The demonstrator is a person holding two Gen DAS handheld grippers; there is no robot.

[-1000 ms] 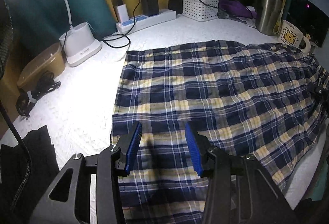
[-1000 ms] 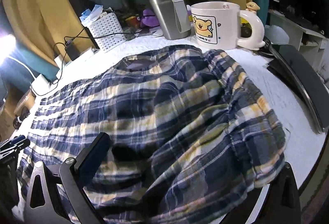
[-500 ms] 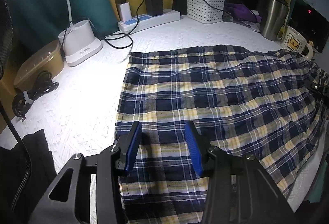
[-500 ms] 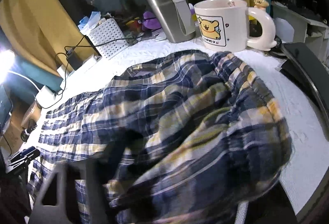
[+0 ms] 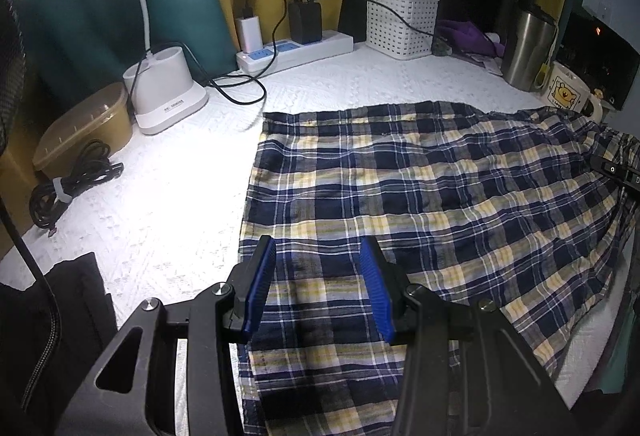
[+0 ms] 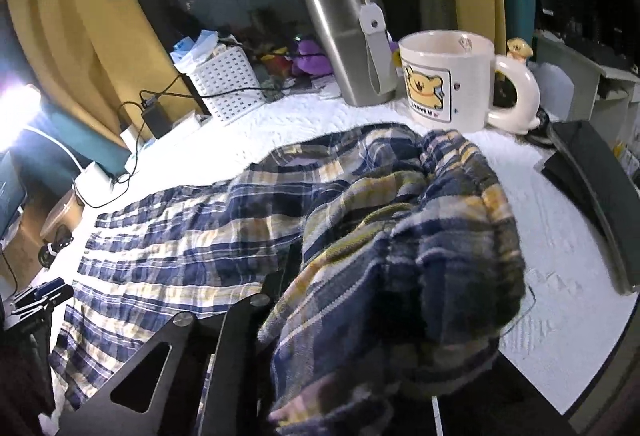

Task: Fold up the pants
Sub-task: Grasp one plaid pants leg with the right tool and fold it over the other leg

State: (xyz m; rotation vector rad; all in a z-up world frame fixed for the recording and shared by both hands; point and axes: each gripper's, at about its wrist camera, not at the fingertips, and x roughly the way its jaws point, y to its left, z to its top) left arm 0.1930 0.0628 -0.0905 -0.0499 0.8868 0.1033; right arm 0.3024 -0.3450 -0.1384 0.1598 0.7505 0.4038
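Over pants (image 5: 420,196) hem, left gripper (image 5: 320,292) fingers spread, empty; right gripper (image 6: 320,296) fingers clamp bunched waistband; mug (image 6: 448,80) near.

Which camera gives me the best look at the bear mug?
Right wrist view: the bear mug stands whole and close, print and handle clear, beyond the bunched plaid pants. Left wrist view shows it small at the right edge.

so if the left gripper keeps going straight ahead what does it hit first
Most likely the pants: the left gripper is open and angled down over the plaid cloth, so it should meet fabric well before the basket, though depth is unclear.
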